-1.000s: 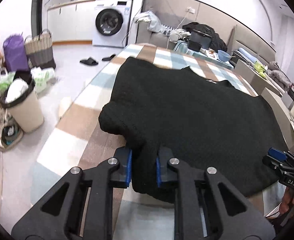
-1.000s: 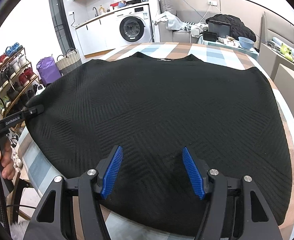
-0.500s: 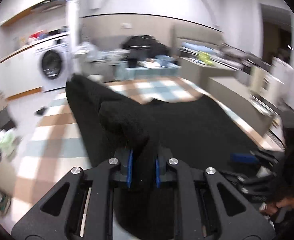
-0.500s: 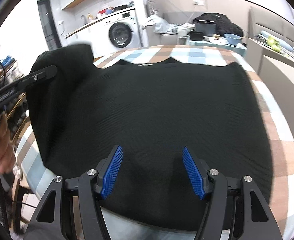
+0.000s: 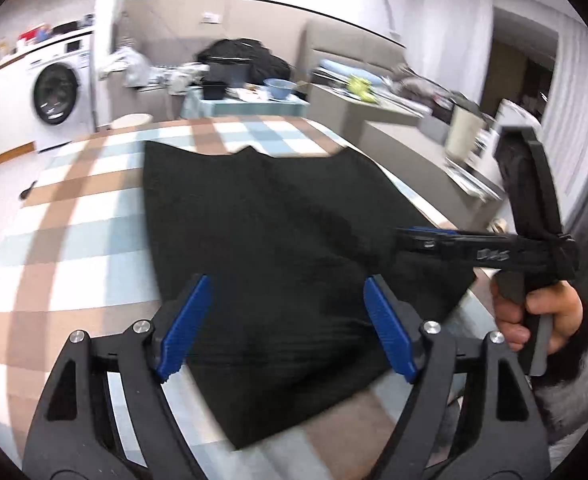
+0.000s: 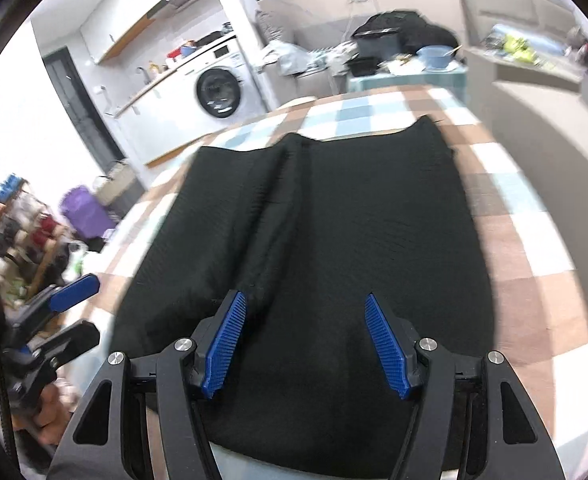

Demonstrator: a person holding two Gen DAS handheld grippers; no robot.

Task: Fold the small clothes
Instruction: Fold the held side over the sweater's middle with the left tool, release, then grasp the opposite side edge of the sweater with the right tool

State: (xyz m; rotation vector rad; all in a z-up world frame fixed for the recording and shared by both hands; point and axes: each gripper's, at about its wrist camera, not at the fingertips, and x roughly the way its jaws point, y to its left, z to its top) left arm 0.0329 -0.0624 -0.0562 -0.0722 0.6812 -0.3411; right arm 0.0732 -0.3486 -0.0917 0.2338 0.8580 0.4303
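The black sweater lies folded on the checked tablecloth, filling the frame's centre. The left gripper and the right gripper hover above its near edge, jaws spread, holding nothing.

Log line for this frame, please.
left hand-held gripper: open | right hand-held gripper: open | black sweater: left side folded in
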